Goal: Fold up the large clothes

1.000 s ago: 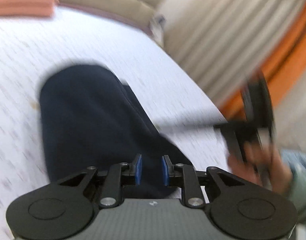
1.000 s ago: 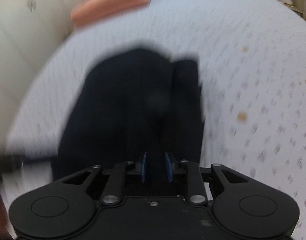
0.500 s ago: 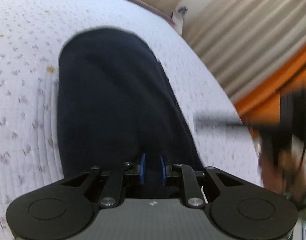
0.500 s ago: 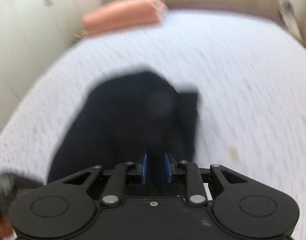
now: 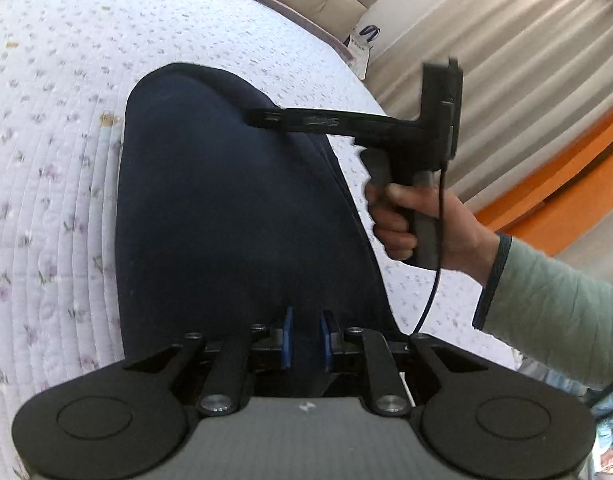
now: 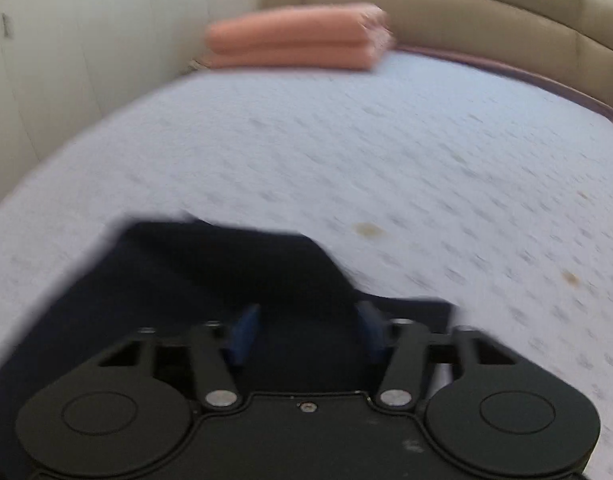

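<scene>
Pinching near hem of navy garment (image 5: 234,208) in my left tool (image 5: 305,338), pads nearly shut on cloth | right tool (image 6: 304,332) opening, fabric lying loose between | garment folded on bed (image 5: 54,128) | soft, limp, light: grip doubled edges, corners.

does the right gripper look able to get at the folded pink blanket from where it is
Probably not yet. The right gripper, jaws opening, sits over the dark garment; the pink blanket lies far across bare bedspread. Nothing blocks it.
</scene>
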